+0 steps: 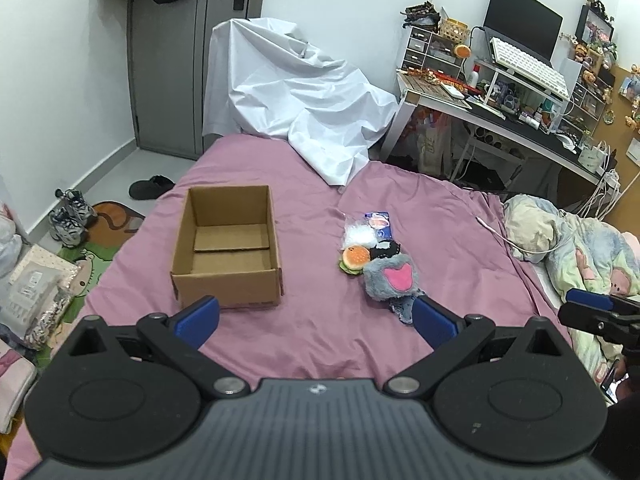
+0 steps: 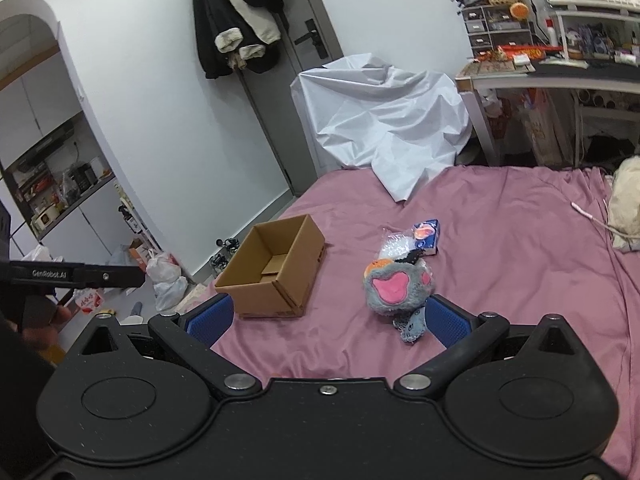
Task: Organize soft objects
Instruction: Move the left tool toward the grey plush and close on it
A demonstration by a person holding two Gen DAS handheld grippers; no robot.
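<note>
Left wrist: my left gripper (image 1: 316,320) spread wide, empty. Box (image 1: 228,248) empty mid-bed (image 1: 312,184), nothing sorted yet. Toy pile (image 1: 376,256) beside it, well off the bed edges.

Right wrist: right gripper (image 2: 328,316) wide, empty; paw plush (image 2: 396,286) nearest, clear bed between pile and box.

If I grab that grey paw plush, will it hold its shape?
Probably not: the paw plush looks furry and stuffed, so it should squash. It likely weighs little. Its rounded body sits loosely on the sheet, so a push may tumble it.
</note>
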